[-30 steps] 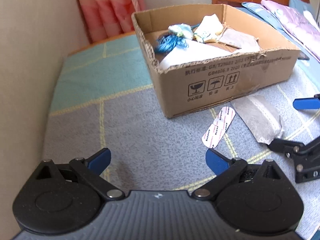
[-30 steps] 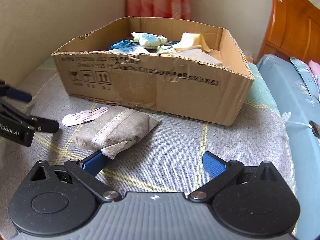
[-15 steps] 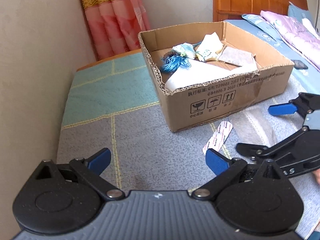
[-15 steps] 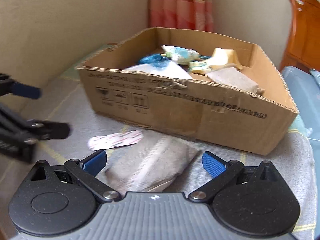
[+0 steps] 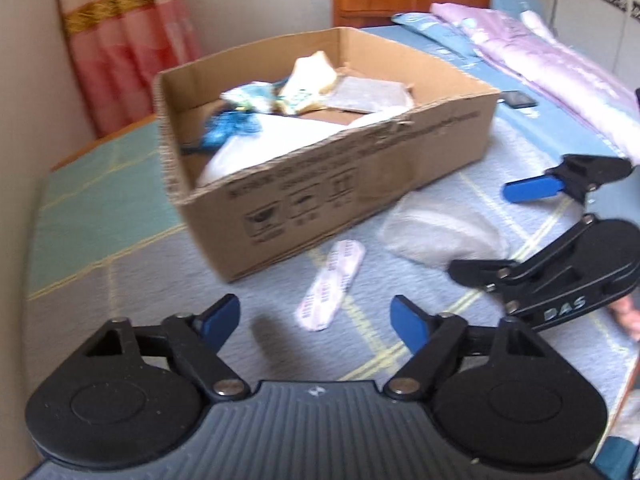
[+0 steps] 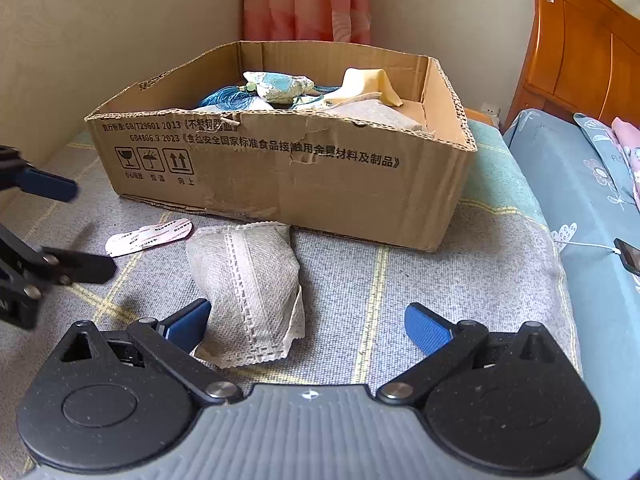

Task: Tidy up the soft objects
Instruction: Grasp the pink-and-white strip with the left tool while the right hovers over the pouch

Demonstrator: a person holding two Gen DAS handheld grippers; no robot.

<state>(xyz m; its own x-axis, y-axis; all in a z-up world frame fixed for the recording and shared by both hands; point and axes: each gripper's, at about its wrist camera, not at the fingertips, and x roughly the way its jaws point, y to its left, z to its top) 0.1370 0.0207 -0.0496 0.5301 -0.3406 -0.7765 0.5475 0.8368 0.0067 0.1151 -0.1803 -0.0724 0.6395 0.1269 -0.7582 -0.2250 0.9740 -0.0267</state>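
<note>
One open cardboard box (image 6: 280, 184) with a blue tassel (image 6: 228, 98), patterned sachet (image 6: 280, 86), cream cloth (image 6: 366, 84) and grey pouch (image 6: 376, 114) inside, one more pouch (image 6: 248, 292) plus one pink strip (image 6: 150, 236) outside by its front wall, bare blanket (image 6: 460, 280) rightward, left gripper (image 5: 316, 316) just narrowing, empty, right gripper (image 6: 308, 320) spread around that pouch.

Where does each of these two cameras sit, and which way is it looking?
Left wrist: rides the left gripper, looks down along its open fingers at a pink-printed packet; the right gripper shows beside it.
Right wrist: rides the right gripper, looks down at a grey pouch between its open fingers; the left gripper shows at the edge.
Shared: the cardboard box, packet, pouch.
</note>
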